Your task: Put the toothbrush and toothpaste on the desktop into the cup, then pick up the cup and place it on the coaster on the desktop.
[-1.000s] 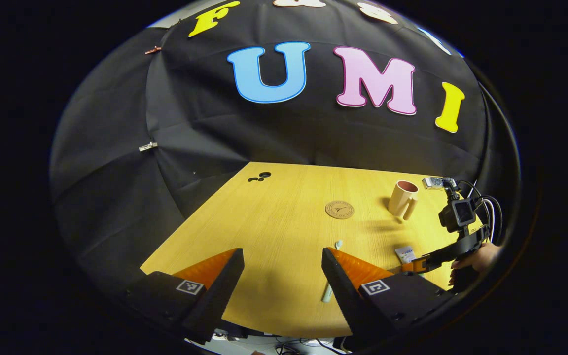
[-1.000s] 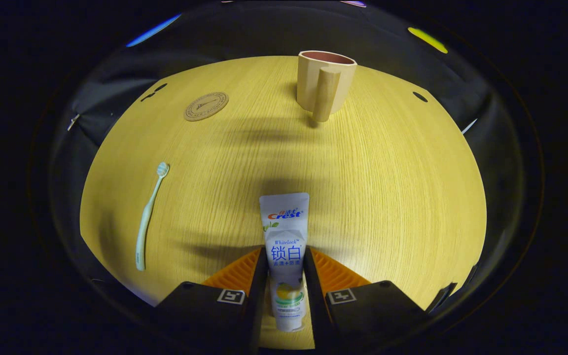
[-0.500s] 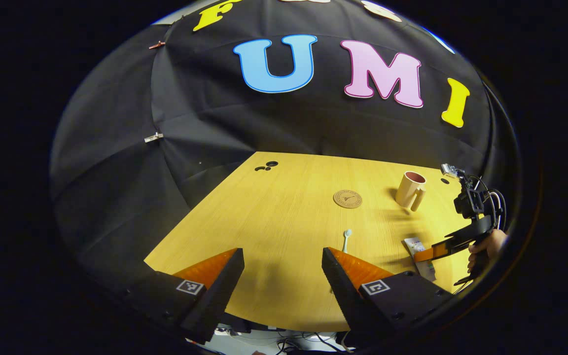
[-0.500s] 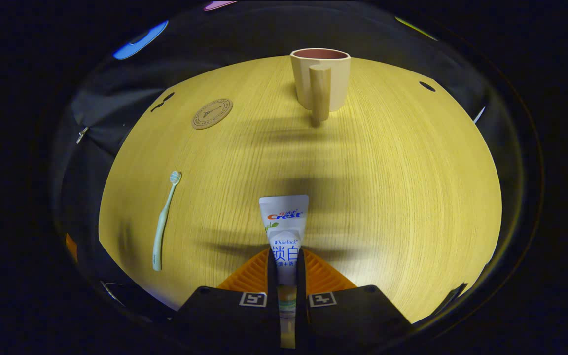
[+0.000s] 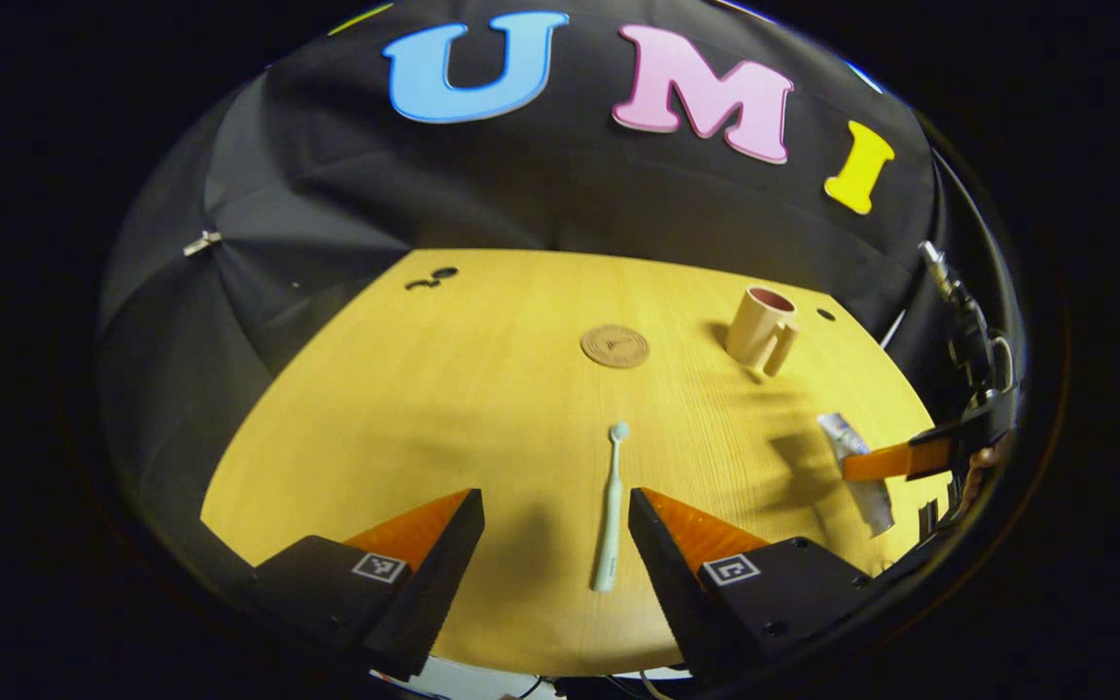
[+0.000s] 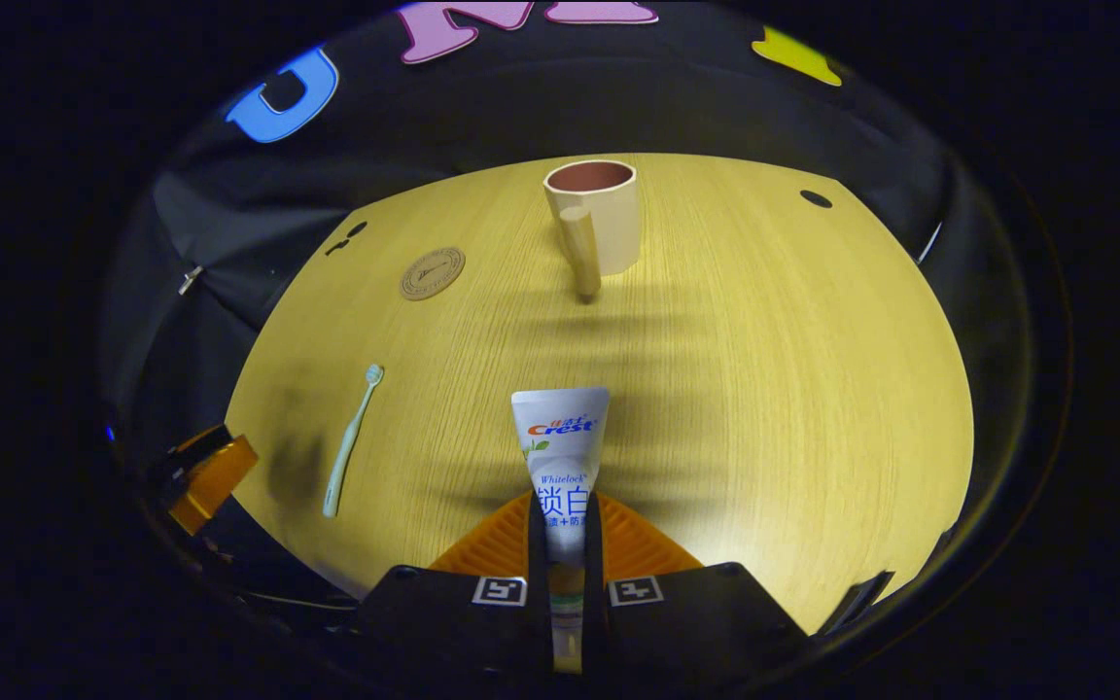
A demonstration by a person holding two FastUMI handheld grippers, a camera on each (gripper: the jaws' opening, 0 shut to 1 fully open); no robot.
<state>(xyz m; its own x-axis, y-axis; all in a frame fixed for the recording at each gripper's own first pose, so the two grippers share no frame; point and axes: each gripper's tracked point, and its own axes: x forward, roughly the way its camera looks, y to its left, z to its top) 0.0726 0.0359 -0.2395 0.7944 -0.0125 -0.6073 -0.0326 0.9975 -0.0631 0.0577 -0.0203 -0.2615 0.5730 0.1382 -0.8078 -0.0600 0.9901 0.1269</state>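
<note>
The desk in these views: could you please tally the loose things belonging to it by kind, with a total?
Toothbrush: 1, lying flat on the desk
Toothpaste: 1, clamped in the right gripper
Cup: 1, standing upright
Coaster: 1, bare
Total: 4

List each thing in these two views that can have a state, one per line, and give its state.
Toothpaste: clamped in the right tongs, lifted clear of the desk.
Toothbrush: lying flat on the desk, ungripped.
Cup: upright, empty, standing on the desk.
Coaster: flat on the desk, nothing on it.
Left tongs: open, holding nothing, toothbrush handle between the fingers.
Right tongs: shut on the toothpaste.
</note>
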